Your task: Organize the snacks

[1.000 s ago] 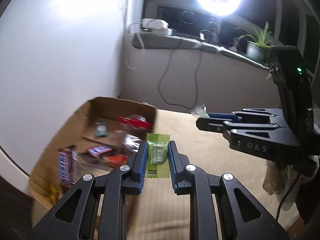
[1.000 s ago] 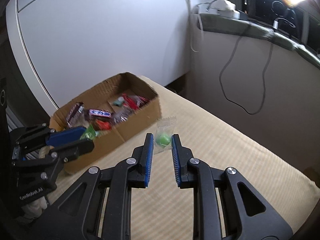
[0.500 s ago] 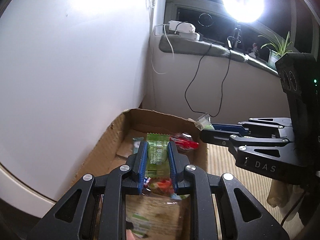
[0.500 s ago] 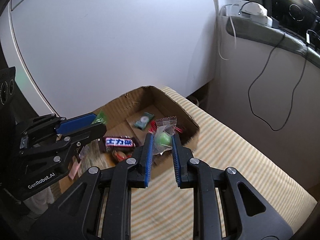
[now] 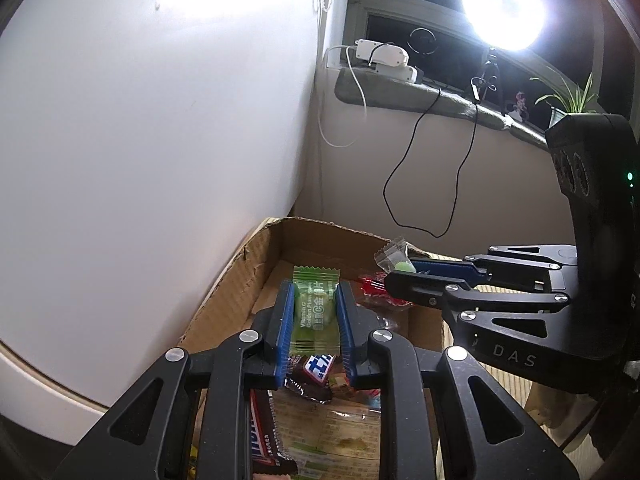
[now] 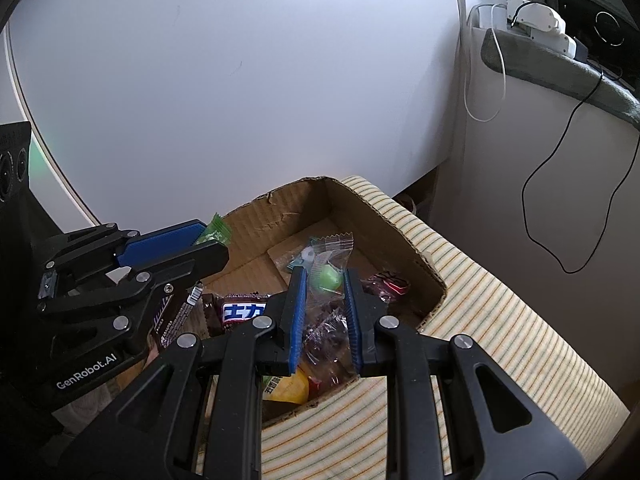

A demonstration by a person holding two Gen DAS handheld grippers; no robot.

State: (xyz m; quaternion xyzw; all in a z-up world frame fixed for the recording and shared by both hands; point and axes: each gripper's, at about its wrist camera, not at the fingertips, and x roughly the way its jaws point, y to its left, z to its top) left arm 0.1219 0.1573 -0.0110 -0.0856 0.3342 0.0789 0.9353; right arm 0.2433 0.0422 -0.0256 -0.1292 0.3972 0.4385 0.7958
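My left gripper [image 5: 314,300] is shut on a green wrapped candy [image 5: 315,312] and holds it above the open cardboard box [image 5: 240,276]. My right gripper [image 6: 323,280] is shut on a clear packet with a green candy [image 6: 330,268], also above the box [image 6: 404,236]. Each gripper shows in the other's view: the right one [image 5: 394,270] to the right, the left one [image 6: 212,240] to the left. Several snacks lie in the box, among them a chocolate bar [image 6: 244,312] and a red packet [image 6: 390,282].
The box stands on a striped cloth surface [image 6: 500,320] against a white wall panel [image 6: 240,80]. A windowsill [image 5: 420,92] with chargers, a dangling black cable [image 5: 424,176], a bright lamp [image 5: 502,12] and a potted plant [image 5: 572,96] lies behind.
Both grippers have moved from beside the box to above it, each still holding its candy. The box now fills the lower part of both views.
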